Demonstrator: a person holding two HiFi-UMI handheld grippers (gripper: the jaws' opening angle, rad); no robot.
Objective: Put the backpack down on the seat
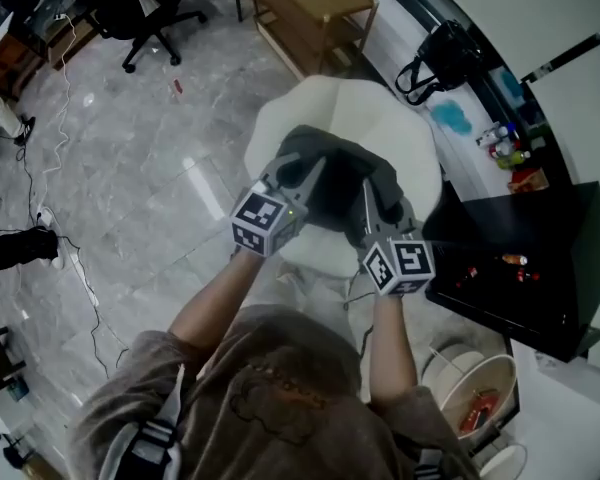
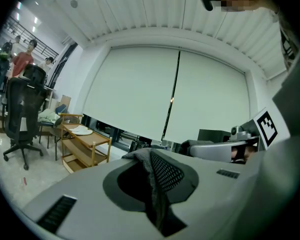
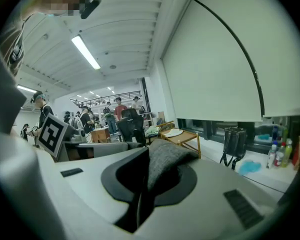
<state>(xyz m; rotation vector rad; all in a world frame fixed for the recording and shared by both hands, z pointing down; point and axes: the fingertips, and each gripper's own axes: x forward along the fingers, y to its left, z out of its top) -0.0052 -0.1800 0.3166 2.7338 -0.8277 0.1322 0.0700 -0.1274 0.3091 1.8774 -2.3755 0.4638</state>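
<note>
A dark grey backpack (image 1: 340, 173) hangs over a round cream seat (image 1: 380, 108) in the head view. My left gripper (image 1: 288, 173) is shut on its left side, where dark mesh fabric (image 2: 160, 171) is pinched between the jaws. On the bag's right side my right gripper (image 1: 375, 203) is shut on grey fabric (image 3: 162, 161). Each gripper's marker cube shows in the other's view, the right one (image 2: 265, 126) and the left one (image 3: 52, 134). I cannot tell whether the bag's underside touches the seat.
A wooden shelf trolley (image 1: 315, 8) stands beyond the seat, with a black bag (image 1: 445, 58) on the floor to its right. A black cabinet (image 1: 530, 258) is close on the right, a bin (image 1: 480, 388) beside it. An office chair (image 1: 140, 8) stands far left. Several people stand in the distance (image 3: 117, 111).
</note>
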